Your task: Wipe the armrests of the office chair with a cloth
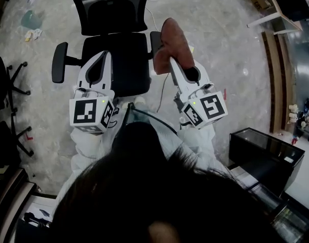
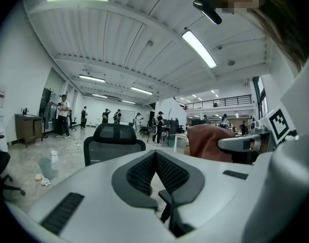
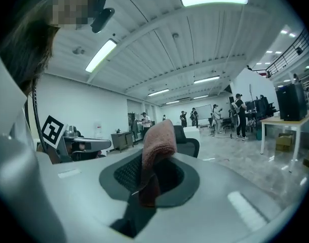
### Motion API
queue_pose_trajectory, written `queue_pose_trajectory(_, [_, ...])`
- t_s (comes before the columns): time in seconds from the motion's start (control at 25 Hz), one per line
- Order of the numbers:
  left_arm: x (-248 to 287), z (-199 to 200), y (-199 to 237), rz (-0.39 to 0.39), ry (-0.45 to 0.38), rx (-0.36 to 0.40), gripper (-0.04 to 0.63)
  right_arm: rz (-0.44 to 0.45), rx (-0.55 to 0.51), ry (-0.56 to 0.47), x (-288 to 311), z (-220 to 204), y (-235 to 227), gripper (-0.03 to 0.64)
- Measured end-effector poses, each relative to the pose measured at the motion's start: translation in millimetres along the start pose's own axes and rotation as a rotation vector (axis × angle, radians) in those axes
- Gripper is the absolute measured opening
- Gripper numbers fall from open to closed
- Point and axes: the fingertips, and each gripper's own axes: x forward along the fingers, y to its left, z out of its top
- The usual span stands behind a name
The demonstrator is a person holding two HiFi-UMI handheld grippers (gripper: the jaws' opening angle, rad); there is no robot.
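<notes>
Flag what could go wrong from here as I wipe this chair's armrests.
The reddish-brown terry cloth is pinched at one fold by the right tool, the rest bunched loose; rubbing might pull it out. The left tool is shut on nothing, so the black mesh-backed office chair below it is unsteadied and may swivel when pressed.

The office chair (image 1: 116,59) stands straight ahead, its tall backrest (image 1: 111,9) closing off the far side. Open floor (image 1: 215,29) lies to either side of it. The armrest (image 1: 59,62) on the person's left is bare, with the left tool (image 1: 106,54) near it; the cloth (image 1: 172,42) covers the other one. A second chair (image 1: 7,85) crowds the left edge, a black case (image 1: 266,153) the lower right.
</notes>
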Motion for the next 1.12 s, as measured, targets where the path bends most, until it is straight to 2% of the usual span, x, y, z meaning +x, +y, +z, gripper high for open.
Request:
queue_pose_trajectory(0.2, [-12, 3, 15, 0.097, -0.012, -0.014, 0.003, 0.087, -0.009, -0.012, 16, 10, 5, 0.049])
queue_pose_trajectory(0.36, [-40, 0, 51, 0.212, -0.012, -0.023, 0.003, 0.19, -0.017, -0.001, 45, 4, 24, 0.049])
queue_pose_trajectory(0.56, [-102, -8, 115, 0.387, -0.016, -0.07, 0.003, 0.312, -0.01, 0.027, 83, -8, 80, 0.049])
queue_pose_trajectory(0.72, [-135, -12, 165, 0.458, -0.048, -0.089, 0.003, 0.384, -0.022, 0.067, 114, -22, 129, 0.049])
queue_pose_trajectory(0.92, [-155, -19, 236, 0.437, -0.047, -0.096, 0.003, 0.357, -0.023, 0.089, 162, -35, 183, 0.049])
queue_pose_trajectory(1.12, [-164, -24, 333, 0.295, -0.013, -0.069, 0.003, 0.228, -0.002, 0.084, 224, -49, 248, 0.05])
